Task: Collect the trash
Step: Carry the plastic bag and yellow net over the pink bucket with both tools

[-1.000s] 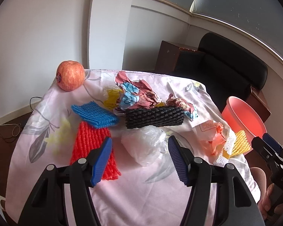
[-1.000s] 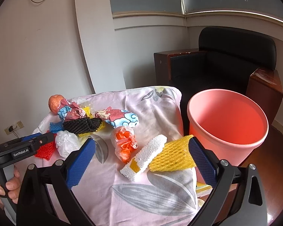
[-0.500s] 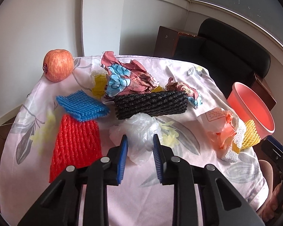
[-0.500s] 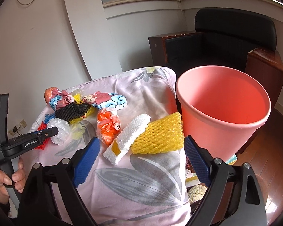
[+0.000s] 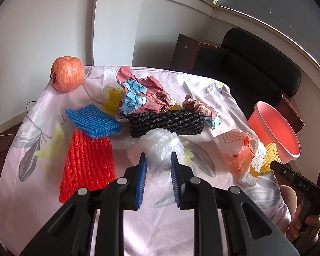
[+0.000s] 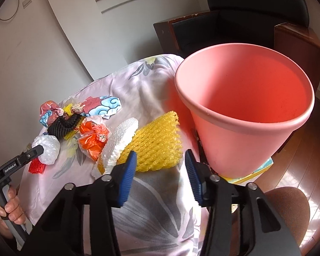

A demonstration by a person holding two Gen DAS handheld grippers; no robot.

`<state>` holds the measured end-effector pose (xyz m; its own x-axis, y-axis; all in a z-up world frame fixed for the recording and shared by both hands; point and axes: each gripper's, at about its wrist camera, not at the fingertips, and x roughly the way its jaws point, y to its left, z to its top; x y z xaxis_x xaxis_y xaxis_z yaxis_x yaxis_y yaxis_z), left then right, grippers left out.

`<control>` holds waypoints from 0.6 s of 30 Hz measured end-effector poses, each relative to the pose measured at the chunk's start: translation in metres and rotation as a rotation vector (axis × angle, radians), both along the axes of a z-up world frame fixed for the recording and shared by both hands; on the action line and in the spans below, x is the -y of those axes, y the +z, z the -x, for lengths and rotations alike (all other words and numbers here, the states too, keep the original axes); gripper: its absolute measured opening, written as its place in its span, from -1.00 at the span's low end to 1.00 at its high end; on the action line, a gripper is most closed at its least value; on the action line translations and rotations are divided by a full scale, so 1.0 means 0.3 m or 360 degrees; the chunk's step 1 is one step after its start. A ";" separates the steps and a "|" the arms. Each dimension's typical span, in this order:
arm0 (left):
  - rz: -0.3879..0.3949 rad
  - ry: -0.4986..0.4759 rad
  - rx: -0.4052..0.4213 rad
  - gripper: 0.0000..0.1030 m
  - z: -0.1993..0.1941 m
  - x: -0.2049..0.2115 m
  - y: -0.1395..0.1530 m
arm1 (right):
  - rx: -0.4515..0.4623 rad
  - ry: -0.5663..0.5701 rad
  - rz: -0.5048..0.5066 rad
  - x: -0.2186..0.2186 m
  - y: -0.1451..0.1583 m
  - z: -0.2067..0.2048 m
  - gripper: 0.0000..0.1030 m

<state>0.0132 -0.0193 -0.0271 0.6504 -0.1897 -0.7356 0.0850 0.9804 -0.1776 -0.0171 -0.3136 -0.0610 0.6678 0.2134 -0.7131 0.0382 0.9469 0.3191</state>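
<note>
On the floral tablecloth (image 5: 202, 89), a crumpled clear plastic bag (image 5: 162, 143) sits between the blue pads of my left gripper (image 5: 157, 164). The jaws are closing and the pads press its near part. In the right wrist view the bag (image 6: 48, 149) shows at the left gripper's fingertip. My right gripper (image 6: 160, 162) is closing around the near edge of a yellow foam net (image 6: 155, 140); the net is not squashed and a thin gap shows at the right pad. A pink bin (image 6: 234, 149) stands just right of the net, off the table's edge.
A white foam piece (image 6: 121, 140) and an orange plastic bag (image 6: 93, 138) lie left of the yellow net. Behind the clear bag lie a black net (image 5: 166, 121), blue net (image 5: 93, 121), red net (image 5: 87, 164), crumpled patterned paper (image 5: 143, 93) and an apple (image 5: 67, 73).
The left jaws went from wide open to narrow around the clear bag. The right gripper dropped forward over the yellow net and its jaws narrowed around it.
</note>
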 end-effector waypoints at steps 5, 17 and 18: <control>-0.0033 0.0003 0.0044 -0.60 0.011 0.006 0.039 | 0.0046 0.0032 0.0016 -0.012 0.038 0.012 -0.79; -0.0008 -0.0027 0.0159 -0.60 0.024 0.048 0.161 | 0.0268 0.0050 0.0134 -0.029 0.221 0.017 -0.81; -0.0002 -0.0032 0.0168 -0.60 0.020 0.054 0.171 | 0.0284 0.0050 0.0137 -0.029 0.234 0.016 -0.81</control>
<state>0.0073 -0.0355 0.0243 0.7204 -0.2028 -0.6632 0.1230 0.9785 -0.1656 -0.0218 -0.3049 0.0091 0.7791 0.1794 -0.6006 -0.0414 0.9708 0.2363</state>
